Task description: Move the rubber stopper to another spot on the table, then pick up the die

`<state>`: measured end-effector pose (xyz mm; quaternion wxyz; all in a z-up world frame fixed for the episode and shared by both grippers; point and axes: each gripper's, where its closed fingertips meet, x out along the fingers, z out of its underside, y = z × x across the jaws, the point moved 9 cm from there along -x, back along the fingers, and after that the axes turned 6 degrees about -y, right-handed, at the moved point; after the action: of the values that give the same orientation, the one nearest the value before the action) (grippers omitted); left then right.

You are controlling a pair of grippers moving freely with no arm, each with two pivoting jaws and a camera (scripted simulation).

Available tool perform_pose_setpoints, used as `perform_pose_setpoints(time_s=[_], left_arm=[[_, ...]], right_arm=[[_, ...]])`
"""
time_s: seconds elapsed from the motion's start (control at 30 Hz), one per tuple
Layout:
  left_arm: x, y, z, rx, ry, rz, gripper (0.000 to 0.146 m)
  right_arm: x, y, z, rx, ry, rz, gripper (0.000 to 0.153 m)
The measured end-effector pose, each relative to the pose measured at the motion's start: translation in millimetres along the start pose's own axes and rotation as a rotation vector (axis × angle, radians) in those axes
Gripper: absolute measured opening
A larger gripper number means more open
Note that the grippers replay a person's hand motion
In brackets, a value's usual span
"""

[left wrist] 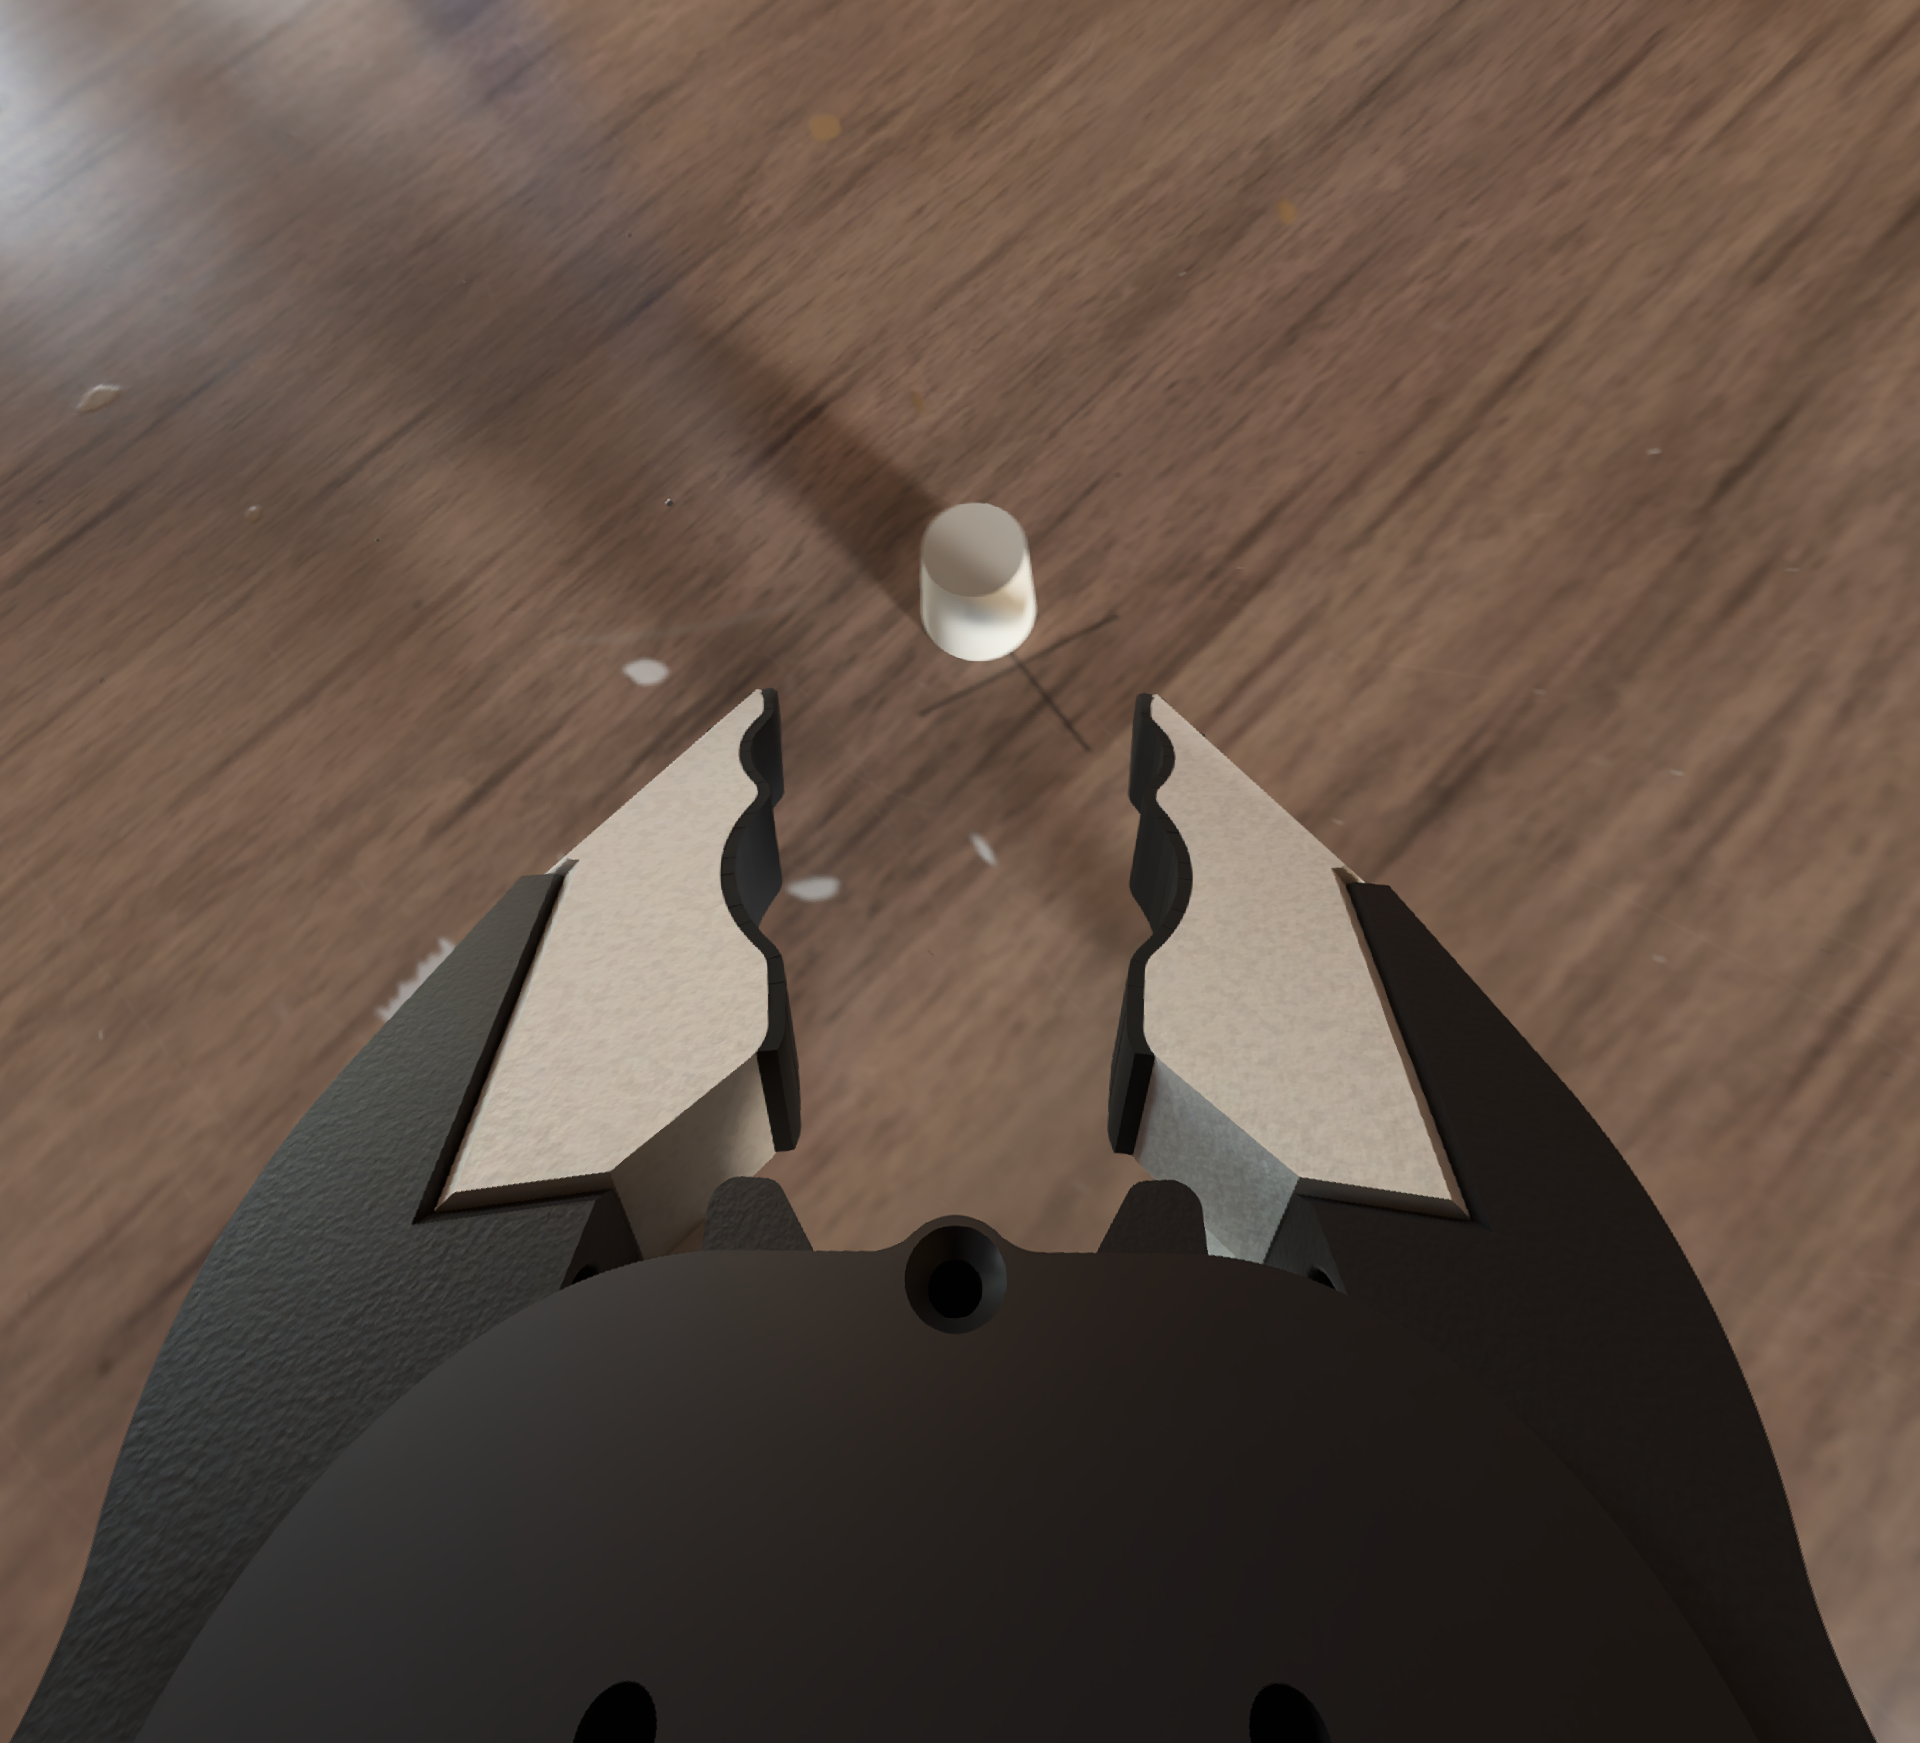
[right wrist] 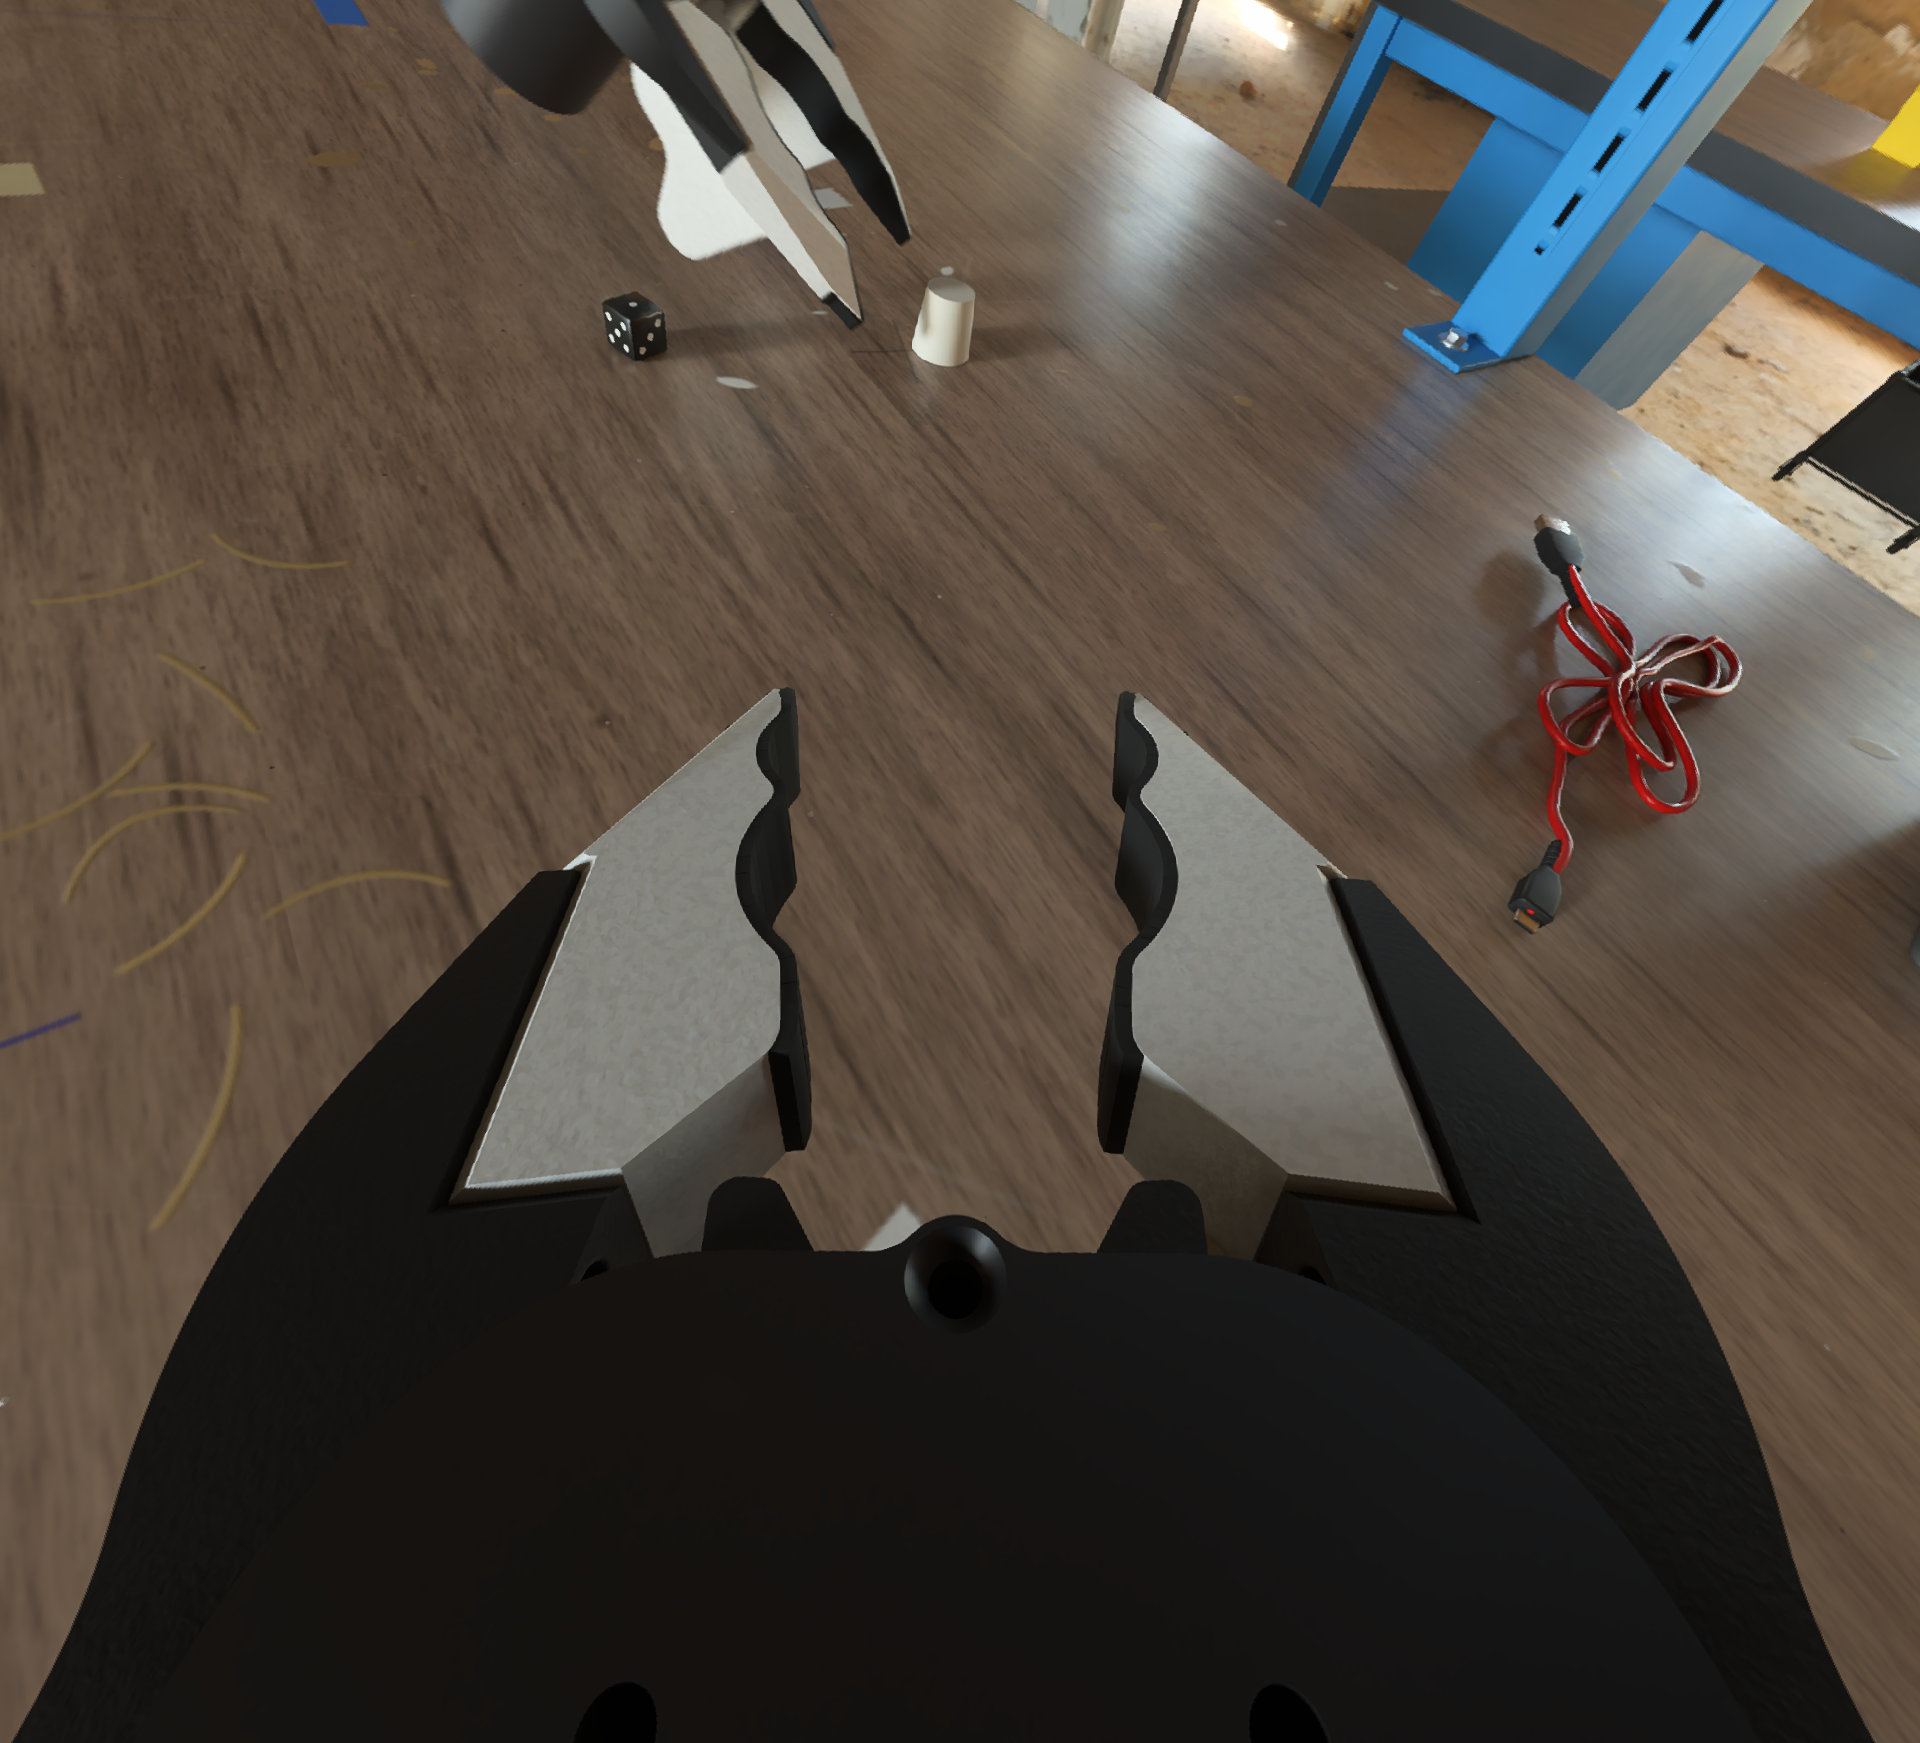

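Left wrist view looks down between the spread fingers of the left gripper [left wrist: 956, 706] at a cream rubber stopper [left wrist: 977, 587], which stands upright on the dark wooden table [left wrist: 1455, 343], narrow end up, just ahead of the fingertips and beside a thin pencilled cross [left wrist: 1029, 685]. The jaws are released and hold nothing. From the right wrist view the same gripper [right wrist: 878, 275] hangs tilted over the stopper [right wrist: 943, 325], tips close to it but apart. A black die [right wrist: 634, 326] sits near the stopper on its left; a red cable [right wrist: 1621, 717] lies well apart on its right. The right gripper [right wrist: 956, 701] waits far back, jaws also released and empty. To grasp well, I judge the left one should advance until the stopper sits centred between the pads, low on its wider base, then close gently, since the taper could let it squirt upward.
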<state>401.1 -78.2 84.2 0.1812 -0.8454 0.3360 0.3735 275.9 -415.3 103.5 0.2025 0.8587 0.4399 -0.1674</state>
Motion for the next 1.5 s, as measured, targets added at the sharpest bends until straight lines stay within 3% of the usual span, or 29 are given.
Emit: perform_pose_setpoints(time_s=[0.17,0.33,0.43,0.5,0.6,0.73,0.83,0.93,1.1,1.17,1.2,1.37,1.5], left_arm=[[23,-15,-8,0.037,-0.072,0.054,0.077],[23,-16,-9,0.040,-0.074,0.137,0.059],[19,-4,-6,0.102,-0.076,0.125,0.025],[15,3,-4,0.145,-0.091,0.112,0.019],[11,9,-3,0.152,-0.088,0.123,0.020],[11,-3,-8,0.079,-0.036,0.009,0.022],[20,-10,-13,0.033,-0.021,-0.002,0.047],[28,-11,-17,0.069,-0.019,0.022,0.057],[33,-10,-21,0.117,-0.051,0.102,0.051],[32,-5,-20,0.118,-0.056,0.129,0.028],[31,-4,-19,0.125,-0.062,0.135,0.025],[23,9,-15,0.191,-0.110,0.230,0.025],[14,38,-11,0.332,-0.086,0.367,0.025]], right_arm=[[-2,-1,0,-0.005,0.017,0.001,0.061],[-2,-2,0,-0.009,0.015,-0.007,0.061],[-1,-4,0,-0.024,0.006,-0.012,0.060],[-1,-5,0,-0.036,0.000,-0.014,0.060],[1,-8,1,-0.053,-0.012,-0.016,0.060],[2,-9,1,-0.060,-0.022,-0.019,0.060],[3,-9,1,-0.060,-0.028,-0.023,0.060],[3,-8,1,-0.058,-0.026,-0.025,0.059],[1,-7,0,-0.048,-0.017,-0.028,0.059],[1,-7,0,-0.046,-0.013,-0.028,0.059],[1,-7,0,-0.046,-0.012,-0.030,0.059],[2,-9,0,-0.062,-0.022,-0.037,0.059],[3,-11,0,-0.074,-0.030,-0.042,0.059]])
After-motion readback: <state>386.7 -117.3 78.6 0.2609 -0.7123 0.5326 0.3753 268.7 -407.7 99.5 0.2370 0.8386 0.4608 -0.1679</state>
